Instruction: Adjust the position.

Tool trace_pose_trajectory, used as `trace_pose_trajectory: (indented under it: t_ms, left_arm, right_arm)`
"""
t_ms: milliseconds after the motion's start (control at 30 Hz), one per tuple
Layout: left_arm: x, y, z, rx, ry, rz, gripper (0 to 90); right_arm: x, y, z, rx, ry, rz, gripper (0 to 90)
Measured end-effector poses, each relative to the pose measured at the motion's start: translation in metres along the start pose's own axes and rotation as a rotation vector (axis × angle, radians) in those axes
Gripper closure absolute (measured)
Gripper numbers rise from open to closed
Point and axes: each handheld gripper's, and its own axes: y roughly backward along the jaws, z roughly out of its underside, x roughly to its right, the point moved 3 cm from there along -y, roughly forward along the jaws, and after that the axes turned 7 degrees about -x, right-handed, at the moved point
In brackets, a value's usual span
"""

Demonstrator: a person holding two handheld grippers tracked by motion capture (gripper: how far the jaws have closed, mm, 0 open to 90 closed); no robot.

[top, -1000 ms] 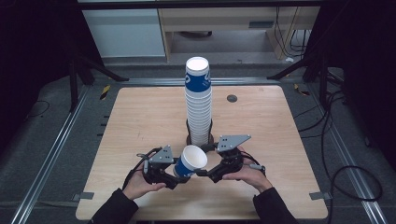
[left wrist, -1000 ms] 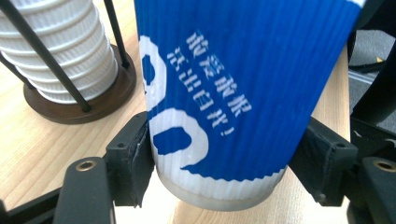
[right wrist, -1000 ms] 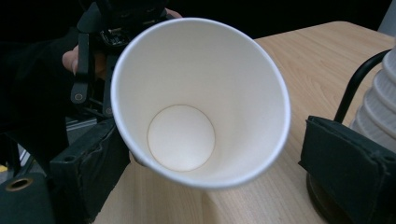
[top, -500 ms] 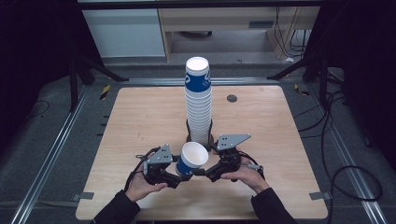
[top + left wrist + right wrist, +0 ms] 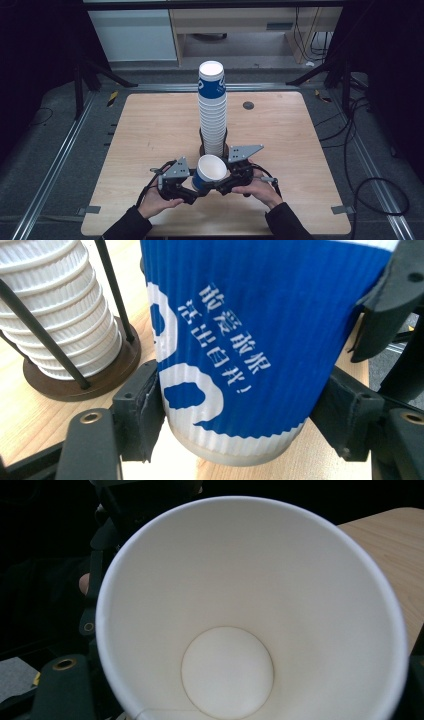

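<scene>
The blue paper cup is held just above the table, at 6 o'clock from the tall stack of cups, tipped so its open mouth faces up toward 2 o'clock. The left hand-held gripper is clamped on its lower body from 8 o'clock, and the right hand-held gripper has just been closing on its rim side from 4 o'clock, so both sit equally near. The left gripper view shows the blue ribbed wall pinched between black pads with the stack's brown base beside it, while the right gripper view looks straight into the white inside of the cup.
</scene>
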Motion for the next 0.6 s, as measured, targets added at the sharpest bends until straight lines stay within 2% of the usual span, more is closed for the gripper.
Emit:
trace_pose_trajectory:
  t_ms: [100,400,533,600]
  left_arm:
    - [-0.001,-0.001,0.002,-0.016,0.008,-0.004,23.8]
    - [-0.010,-0.002,0.009,-0.047,0.037,-0.015,21.7]
    - [-0.017,0.004,0.013,-0.041,0.061,-0.040,21.2]
    - [-0.022,0.008,0.015,-0.033,0.083,-0.059,21.1]
  right_arm:
    - [0.000,0.002,-0.001,0.011,0.008,0.011,20.9]
    - [0.006,0.025,-0.004,0.039,0.013,0.082,20.7]
    - [0.010,0.032,-0.003,0.029,0.017,0.133,20.6]
    - [0.013,0.037,-0.002,0.016,0.010,0.174,20.5]
